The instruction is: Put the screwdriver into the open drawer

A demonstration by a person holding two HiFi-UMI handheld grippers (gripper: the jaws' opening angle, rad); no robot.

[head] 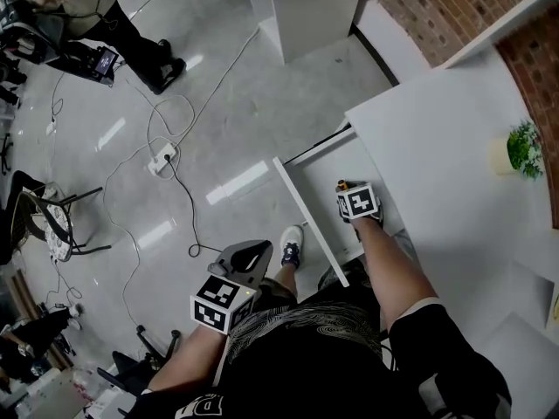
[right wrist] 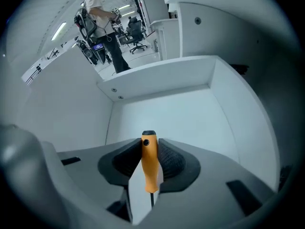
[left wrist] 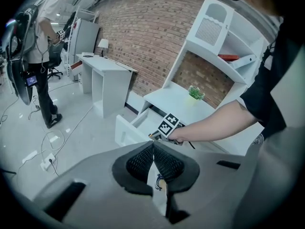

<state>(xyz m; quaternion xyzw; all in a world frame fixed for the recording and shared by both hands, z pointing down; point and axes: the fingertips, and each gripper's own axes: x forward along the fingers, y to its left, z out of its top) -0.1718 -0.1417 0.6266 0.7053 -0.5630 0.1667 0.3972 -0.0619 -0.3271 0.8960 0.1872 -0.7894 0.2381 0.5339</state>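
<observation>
The screwdriver (right wrist: 150, 168), with its orange handle and black cap, is clamped upright between the black ribbed pads of my right gripper (right wrist: 149, 144). That gripper points steeply down into the open white drawer (right wrist: 167, 113), above its bare floor. From the head view, the right gripper (head: 353, 197) hangs over the drawer (head: 325, 168), and the orange handle tip (head: 342, 184) peeks out beyond its marker cube. My left gripper (head: 251, 258) is held low at the left, over the floor. Its jaws (left wrist: 153, 145) meet at the tips with nothing between them.
The drawer juts out from a white desk (head: 437, 138) carrying a small potted plant (head: 524, 149). Cables and a power strip (head: 162, 158) lie on the glossy floor. A person (left wrist: 40, 46) stands far off at the left. A second white desk (left wrist: 107, 75) stands by the brick wall.
</observation>
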